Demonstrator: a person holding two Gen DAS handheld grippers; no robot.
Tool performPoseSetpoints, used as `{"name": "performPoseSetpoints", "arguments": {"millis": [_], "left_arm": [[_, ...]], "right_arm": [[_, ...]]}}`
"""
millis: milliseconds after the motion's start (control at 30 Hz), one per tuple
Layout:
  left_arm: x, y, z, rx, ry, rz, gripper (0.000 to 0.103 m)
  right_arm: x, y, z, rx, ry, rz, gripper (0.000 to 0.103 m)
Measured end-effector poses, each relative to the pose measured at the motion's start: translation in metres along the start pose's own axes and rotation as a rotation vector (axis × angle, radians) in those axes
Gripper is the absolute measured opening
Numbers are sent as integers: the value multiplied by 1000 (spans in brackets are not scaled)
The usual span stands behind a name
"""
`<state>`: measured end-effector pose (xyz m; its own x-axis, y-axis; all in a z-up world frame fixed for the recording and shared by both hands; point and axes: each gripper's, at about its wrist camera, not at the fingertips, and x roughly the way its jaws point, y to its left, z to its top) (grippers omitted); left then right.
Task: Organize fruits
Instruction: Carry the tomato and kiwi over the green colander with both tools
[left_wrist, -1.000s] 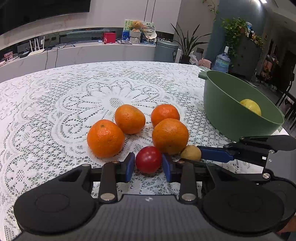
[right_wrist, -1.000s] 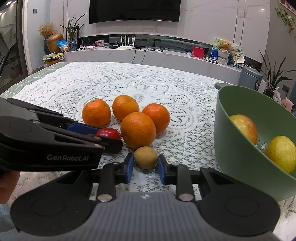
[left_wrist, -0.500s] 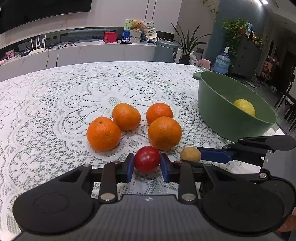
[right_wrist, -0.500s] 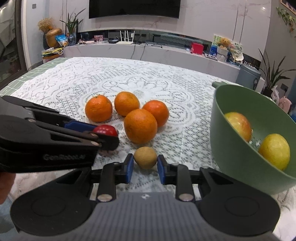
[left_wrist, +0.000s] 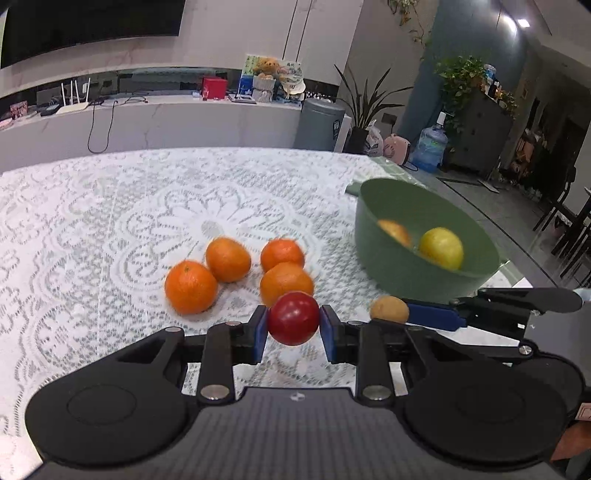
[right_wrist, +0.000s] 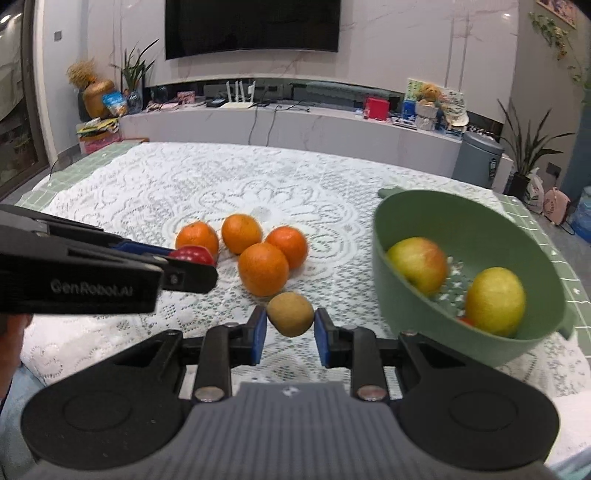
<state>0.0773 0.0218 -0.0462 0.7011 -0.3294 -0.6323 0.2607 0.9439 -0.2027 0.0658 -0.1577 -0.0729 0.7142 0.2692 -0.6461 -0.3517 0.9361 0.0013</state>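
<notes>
Both my claws have gone up since a moment ago, and the fruits I pinched came up with them. The oranges and the green bowl (right_wrist: 469, 225) look smaller and lower now.

I tell every place from the green bowl.

My right claw (right_wrist: 290, 327) is the one nearest to the bowl, just to its left. Its two blue pads (right_wrist: 258, 334) squeeze a small brown fruit (right_wrist: 290, 314) from both sides. The brown fruit hangs above the white lace cloth (right_wrist: 184, 184) and does not touch it. In the left claw's view the same brown fruit (left_wrist: 389, 309) sits at the tip of my right claw, in front of the bowl.

My left claw (left_wrist: 293, 329) is further left of the bowl. Its blue pads (left_wrist: 260, 332) clamp tight on a round red fruit (left_wrist: 293, 317). The red fruit is up off the cloth too. From the right claw's view I see only the top of the red fruit (right_wrist: 192, 254) behind the black arm of my left claw.

Behind my claws, left of the bowl, four oranges (right_wrist: 263, 274) sit close together on the cloth. The biggest one is at the front.

Inside the bowl lie a yellow and red apple (right_wrist: 417, 264) and a yellow fruit (right_wrist: 495, 301). A tiny red bit (right_wrist: 466, 320) peeks out under the yellow fruit; I cannot tell what it is.
</notes>
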Motion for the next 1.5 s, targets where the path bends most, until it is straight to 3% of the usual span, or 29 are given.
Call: {"name": "performPoseSetpoints", "arguments": {"millis": [333, 500, 733, 933, 1067, 1233, 1500], "left_arm": [[-17, -50, 48, 103, -45, -56, 33], [-11, -82, 73, 168, -56, -102, 33], [20, -122, 98, 232, 19, -182, 33], [56, -144, 107, 251, 104, -210, 33], [84, -151, 114, 251, 206, -217, 33], [115, -153, 118, 256, 338, -202, 33], [144, -156, 119, 308, 441, -171, 33]], "right_arm": [[-50, -49, 17, 103, -100, -91, 25], [-70, -83, 26, 141, -127, -180, 25], [-88, -128, 34, 182, -131, -273, 25], [-74, -161, 39, 209, -8, -259, 25], [-57, -172, 40, 210, 79, -215, 25], [-33, -174, 40, 184, 175, -169, 25], [-7, -174, 48, 128, 268, -97, 25]]}}
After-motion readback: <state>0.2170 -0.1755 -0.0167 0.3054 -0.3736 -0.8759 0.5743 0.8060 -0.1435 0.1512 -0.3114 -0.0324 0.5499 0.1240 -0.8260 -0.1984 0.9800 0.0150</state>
